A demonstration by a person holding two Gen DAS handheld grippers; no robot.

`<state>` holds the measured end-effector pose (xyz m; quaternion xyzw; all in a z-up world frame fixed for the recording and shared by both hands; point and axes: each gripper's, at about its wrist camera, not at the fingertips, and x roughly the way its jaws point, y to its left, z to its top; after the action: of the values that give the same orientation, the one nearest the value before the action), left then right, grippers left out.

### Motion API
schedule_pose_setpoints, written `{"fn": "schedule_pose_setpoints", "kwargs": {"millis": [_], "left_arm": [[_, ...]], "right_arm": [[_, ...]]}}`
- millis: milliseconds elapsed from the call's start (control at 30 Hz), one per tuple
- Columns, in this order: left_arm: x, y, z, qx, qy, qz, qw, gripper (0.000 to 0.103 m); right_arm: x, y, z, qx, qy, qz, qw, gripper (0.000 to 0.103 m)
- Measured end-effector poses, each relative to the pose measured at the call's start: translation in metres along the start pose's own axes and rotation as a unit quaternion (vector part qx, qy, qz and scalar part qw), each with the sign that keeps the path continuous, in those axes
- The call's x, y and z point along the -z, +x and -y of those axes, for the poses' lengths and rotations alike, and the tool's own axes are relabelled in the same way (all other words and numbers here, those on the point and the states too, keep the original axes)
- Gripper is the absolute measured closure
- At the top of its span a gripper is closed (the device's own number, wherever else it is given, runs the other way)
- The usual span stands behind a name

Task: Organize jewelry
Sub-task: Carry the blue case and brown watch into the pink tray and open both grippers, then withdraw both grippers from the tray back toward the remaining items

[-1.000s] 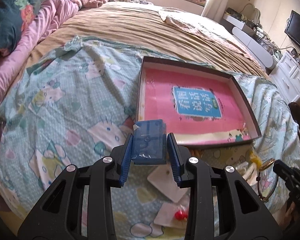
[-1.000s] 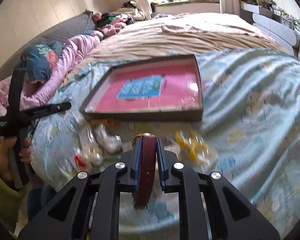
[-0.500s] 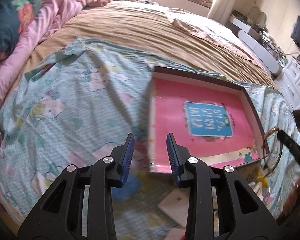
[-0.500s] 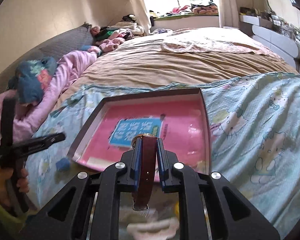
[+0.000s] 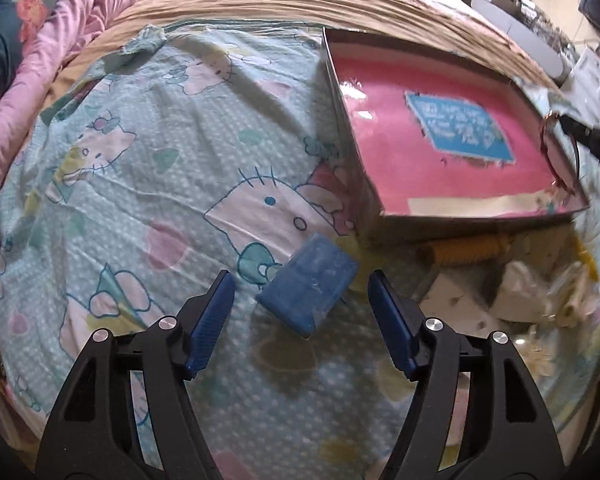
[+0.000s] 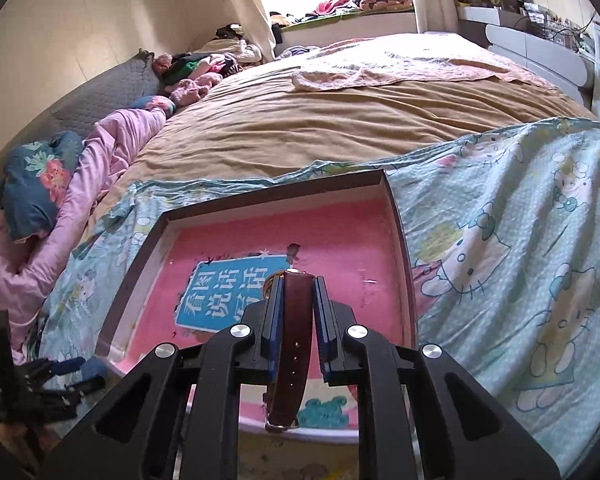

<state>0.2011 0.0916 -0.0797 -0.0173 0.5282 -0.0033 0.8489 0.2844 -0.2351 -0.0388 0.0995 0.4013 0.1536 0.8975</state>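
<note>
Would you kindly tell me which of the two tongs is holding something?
The right tongs, shut on the brown watch strap above the tray; the left tongs are open.

The tray point(image 5: 356, 152) lies on the bed point(image 5: 140, 160). The small box point(image 5: 308, 286) lies just before its near left corner. Some blurry packets point(image 5: 516, 296), maybe bags, lie before its front edge.
</note>
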Motion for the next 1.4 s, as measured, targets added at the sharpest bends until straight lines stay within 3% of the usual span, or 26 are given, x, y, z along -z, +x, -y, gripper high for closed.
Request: {"fn": "schedule_pose_setpoints", "kwargs": {"millis": [67, 167, 400, 633, 733, 867, 933, 1000, 1133, 1333, 1400], "left_arm": [[0.001, 0.001, 0.002, -0.014, 0.008, 0.007, 0.9998, 0.064], [-0.002, -0.008, -0.001, 0.005, -0.002, 0.012, 0.9999, 0.064], [-0.036, -0.047, 0.008, 0.016, -0.002, 0.075, 0.997, 0.065], [-0.072, -0.029, 0.037, 0.02, 0.014, 0.084, 0.9962, 0.064], [-0.081, -0.011, 0.048, 0.018, 0.018, 0.069, 0.9973, 0.064], [-0.084, 0.004, 0.057, 0.005, 0.021, 0.061, 0.9979, 0.063], [-0.088, 0.007, 0.057, 0.017, 0.015, 0.053, 0.9983, 0.063], [-0.089, 0.01, 0.057, 0.021, 0.008, 0.047, 0.9987, 0.055], [-0.089, 0.007, 0.06, 0.018, 0.012, 0.05, 0.9985, 0.048], [-0.09, -0.029, 0.05, 0.028, -0.009, 0.082, 0.9962, 0.032], [-0.091, -0.046, 0.044, 0.027, -0.019, 0.097, 0.9947, 0.021]], "right_arm": [[-0.001, 0.004, 0.001, 0.001, 0.0, -0.002, 1.0, 0.089], [-0.003, 0.007, 0.003, 0.001, 0.002, -0.004, 1.0, 0.089], [-0.006, 0.017, 0.013, 0.012, 0.016, -0.013, 1.0, 0.089], [-0.009, 0.012, 0.02, 0.02, 0.021, -0.006, 1.0, 0.086], [-0.01, 0.002, 0.024, 0.025, 0.025, 0.003, 0.999, 0.072], [-0.008, -0.014, 0.029, 0.027, 0.026, 0.012, 0.999, 0.061], [-0.005, -0.025, 0.033, 0.028, 0.029, 0.017, 0.999, 0.056], [-0.002, -0.033, 0.036, 0.03, 0.03, 0.02, 0.999, 0.051], [0.005, -0.051, 0.043, 0.034, 0.037, 0.025, 0.998, 0.046], [0.013, -0.083, 0.05, 0.037, 0.037, 0.038, 0.998, 0.037], [0.014, -0.091, 0.05, 0.037, 0.035, 0.042, 0.998, 0.036]]}}
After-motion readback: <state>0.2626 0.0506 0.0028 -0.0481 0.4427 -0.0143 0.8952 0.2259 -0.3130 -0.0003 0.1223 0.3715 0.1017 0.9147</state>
